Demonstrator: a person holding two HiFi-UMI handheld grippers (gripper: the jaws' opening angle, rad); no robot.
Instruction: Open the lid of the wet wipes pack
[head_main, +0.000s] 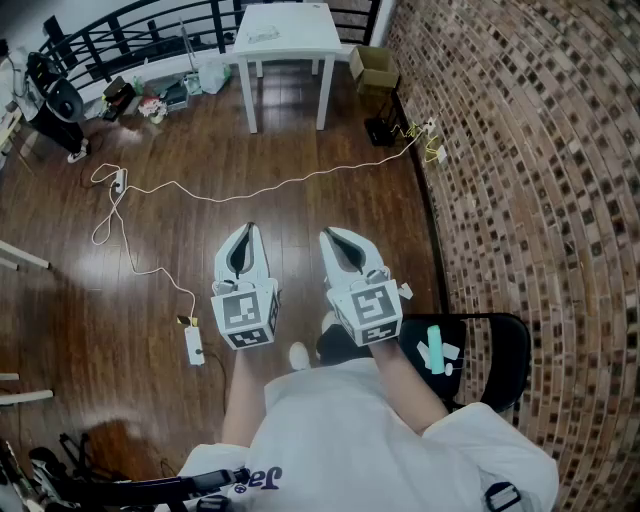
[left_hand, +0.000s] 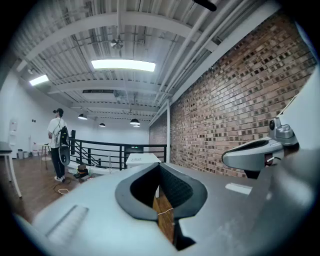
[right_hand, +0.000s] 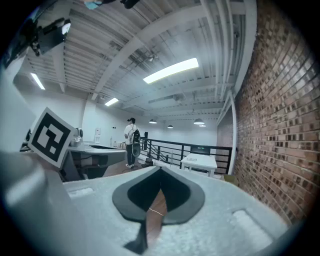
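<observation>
We hold the left gripper (head_main: 247, 232) and right gripper (head_main: 327, 237) shut, empty, likely because the white table (head_main: 300, 42) stands well apart.

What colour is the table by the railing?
White. The table shows best in the head view.

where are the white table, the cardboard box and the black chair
white table (head_main: 305, 35), head view, bare part of its top
cardboard box (head_main: 372, 66), head view, its open top
black chair (head_main: 495, 355), head view, bare part of the seat
</observation>
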